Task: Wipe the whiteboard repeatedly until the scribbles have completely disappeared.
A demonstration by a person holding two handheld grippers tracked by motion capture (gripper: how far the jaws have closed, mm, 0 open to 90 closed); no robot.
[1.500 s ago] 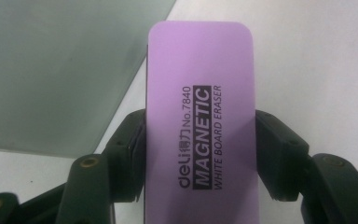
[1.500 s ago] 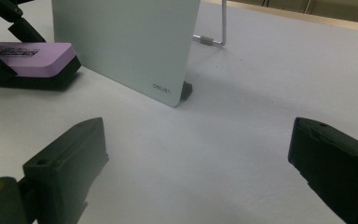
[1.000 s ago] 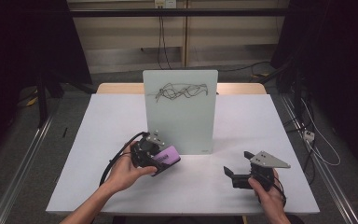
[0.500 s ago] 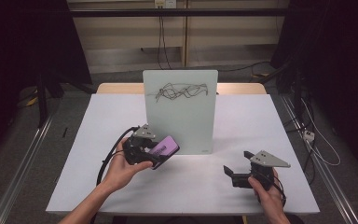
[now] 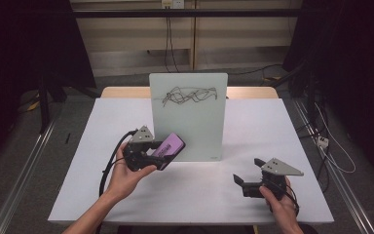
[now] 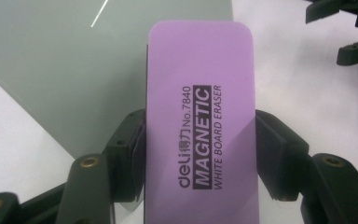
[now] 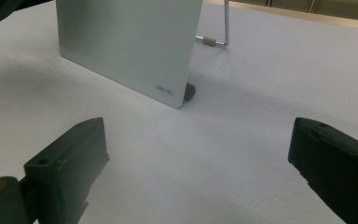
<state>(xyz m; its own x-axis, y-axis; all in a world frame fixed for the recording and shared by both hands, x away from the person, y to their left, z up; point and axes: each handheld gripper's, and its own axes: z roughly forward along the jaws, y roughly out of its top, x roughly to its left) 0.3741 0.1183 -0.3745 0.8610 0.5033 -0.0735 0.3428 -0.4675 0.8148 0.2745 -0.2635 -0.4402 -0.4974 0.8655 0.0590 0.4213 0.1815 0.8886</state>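
Observation:
A pale glass whiteboard (image 5: 189, 114) stands upright mid-table with a black scribble (image 5: 190, 95) near its top. My left gripper (image 5: 168, 151) is shut on a purple magnetic whiteboard eraser (image 5: 169, 146), held off the table at the board's lower left corner. In the left gripper view the eraser (image 6: 200, 121) sits lengthwise between both jaws, with the board (image 6: 70, 60) behind it. My right gripper (image 5: 237, 179) rests open near the table's front right. In the right gripper view its jaws stand wide with nothing between them (image 7: 198, 161), facing the board's lower corner (image 7: 130, 46).
The white table (image 5: 272, 126) has a wooden edge at the back. A wire stand (image 7: 216, 39) props the board from behind. Cables trail over the floor right of the table. The other gripper's black jaws (image 6: 354, 28) show top right in the left gripper view.
My left gripper has risen a little and shifted right with the eraser, closer to the board's front. The right gripper has stayed put.

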